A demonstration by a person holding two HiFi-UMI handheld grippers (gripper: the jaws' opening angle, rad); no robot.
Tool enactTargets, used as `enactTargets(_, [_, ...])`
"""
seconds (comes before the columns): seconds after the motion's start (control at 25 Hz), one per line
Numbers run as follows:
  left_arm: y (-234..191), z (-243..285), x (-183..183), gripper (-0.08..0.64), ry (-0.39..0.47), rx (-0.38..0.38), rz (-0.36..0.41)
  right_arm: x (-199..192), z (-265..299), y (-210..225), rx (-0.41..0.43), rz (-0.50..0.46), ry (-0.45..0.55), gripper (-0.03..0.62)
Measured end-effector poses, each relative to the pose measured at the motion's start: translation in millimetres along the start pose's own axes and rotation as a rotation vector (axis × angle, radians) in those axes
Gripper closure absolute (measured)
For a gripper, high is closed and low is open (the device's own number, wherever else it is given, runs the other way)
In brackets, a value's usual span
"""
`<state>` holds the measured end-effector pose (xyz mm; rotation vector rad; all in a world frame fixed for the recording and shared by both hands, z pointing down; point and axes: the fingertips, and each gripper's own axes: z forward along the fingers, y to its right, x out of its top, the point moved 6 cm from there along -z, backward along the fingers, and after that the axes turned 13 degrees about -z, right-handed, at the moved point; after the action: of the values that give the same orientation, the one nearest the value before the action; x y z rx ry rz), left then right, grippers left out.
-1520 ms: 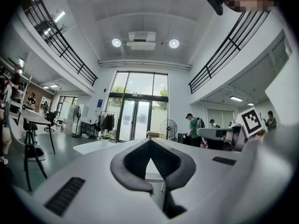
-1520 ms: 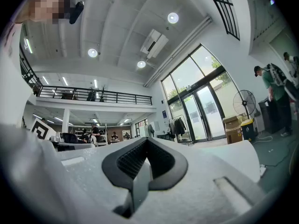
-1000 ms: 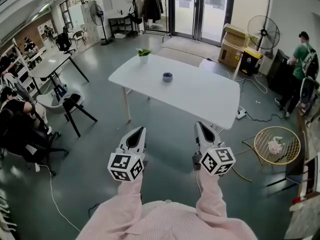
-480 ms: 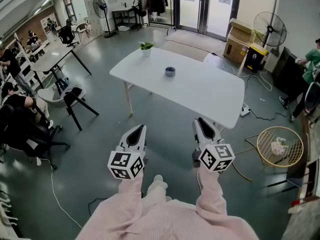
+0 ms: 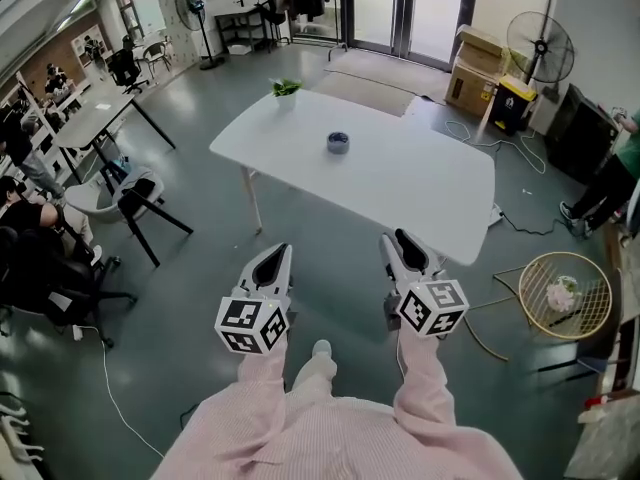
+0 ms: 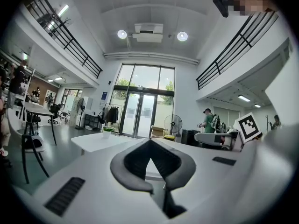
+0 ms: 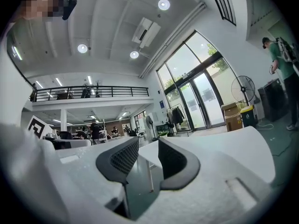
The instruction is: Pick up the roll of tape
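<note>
The roll of tape (image 5: 338, 143), small and dark blue-grey, lies near the middle of a white table (image 5: 420, 183) several steps ahead of me. A small potted plant (image 5: 285, 89) stands at the table's far left corner. Both grippers are held level over the grey floor, well short of the table. My left gripper (image 5: 273, 261) is shut, and in its own view the pads of the left gripper (image 6: 149, 143) meet at the tips. My right gripper (image 5: 404, 246) is opening; the right gripper view shows a clear gap at the right gripper (image 7: 148, 146) with nothing between the pads.
Black chairs (image 5: 140, 203) and another table (image 5: 95, 123) stand to the left. At the right are a round wire basket (image 5: 560, 293), a floor fan (image 5: 540, 43), cardboard boxes (image 5: 478, 63), floor cables (image 5: 520, 223) and a person (image 5: 610, 183). Grey floor lies between me and the table.
Both grippers have moved forward toward the table, which now sits a little nearer. The right gripper's jaws have parted. A shoe now shows below between the arms.
</note>
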<state>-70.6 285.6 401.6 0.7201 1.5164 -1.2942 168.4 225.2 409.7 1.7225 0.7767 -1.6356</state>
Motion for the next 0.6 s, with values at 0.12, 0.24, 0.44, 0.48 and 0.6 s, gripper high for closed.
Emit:
enactTargets(0.12, [-16, 24, 4, 0.560, -0.013, -0.004, -0.005, -5, 27, 9, -0.005, 0.010, -0.009, 0.474])
enactTargets(0.24, [-36, 49, 10, 0.560, -0.027, -0.005, -0.013, -8, 57, 17, -0.009, 0.016, -0.020, 0.466])
enactTargets(0.44, [-62, 92, 23, 0.560, -0.042, -0.020, -0.014, -10, 101, 32, -0.007, 0.038, -0.029, 0.462])
enactTargets(0.48, [-66, 101, 25, 0.560, -0.045, -0.024, -0.015, -9, 110, 35, -0.006, 0.043, -0.028, 0.462])
enactTargets(0.6, [-80, 126, 34, 0.560, -0.052, -0.040, -0.016, -7, 134, 44, -0.012, 0.048, -0.026, 0.462])
